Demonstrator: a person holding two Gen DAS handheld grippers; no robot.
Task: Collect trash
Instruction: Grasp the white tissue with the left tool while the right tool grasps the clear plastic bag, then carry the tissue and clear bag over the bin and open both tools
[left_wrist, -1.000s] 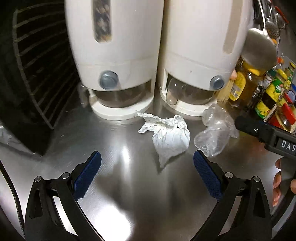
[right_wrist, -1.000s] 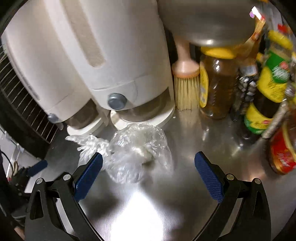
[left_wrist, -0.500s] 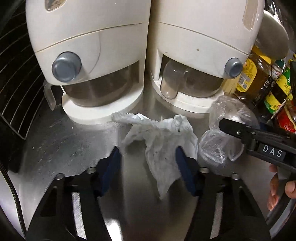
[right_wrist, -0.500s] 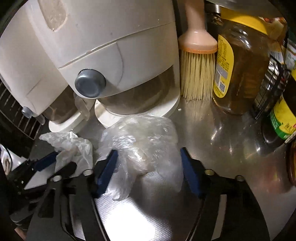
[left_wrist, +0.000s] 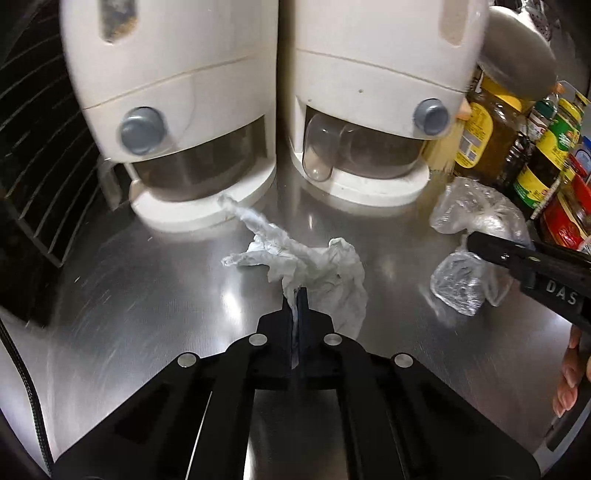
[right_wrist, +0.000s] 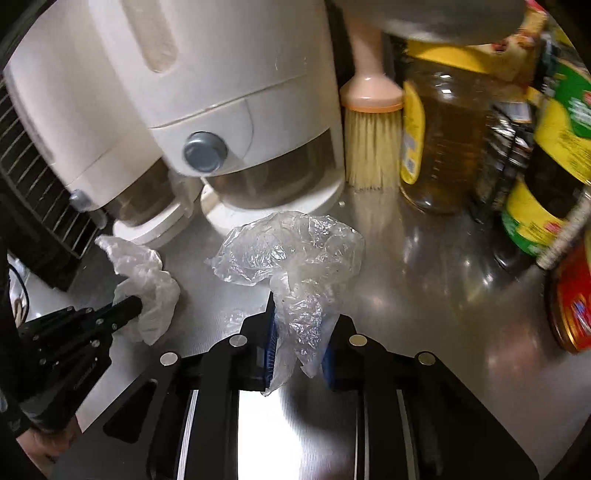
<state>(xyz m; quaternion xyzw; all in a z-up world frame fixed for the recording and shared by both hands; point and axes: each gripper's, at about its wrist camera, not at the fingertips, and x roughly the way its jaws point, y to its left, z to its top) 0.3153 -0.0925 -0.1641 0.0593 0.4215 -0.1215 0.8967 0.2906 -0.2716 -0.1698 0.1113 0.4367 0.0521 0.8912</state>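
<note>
The left gripper (left_wrist: 296, 295) had its fingers pinched together on the crumpled white tissue (left_wrist: 317, 266), which lay on the steel countertop (left_wrist: 147, 288) just in front of two white dispensers (left_wrist: 177, 103). The right gripper (right_wrist: 299, 332) was clamped on the clear plastic bag (right_wrist: 291, 254), near the back edge beside a brush (right_wrist: 373, 147) and an oil bottle (right_wrist: 439, 147).

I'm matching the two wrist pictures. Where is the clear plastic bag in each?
Left wrist: clear plastic bag at right edge, right tongs on it.
Right wrist: bag at centre, pinched between those tongs.
Shared landmark: right-hand white dispenser.
</note>
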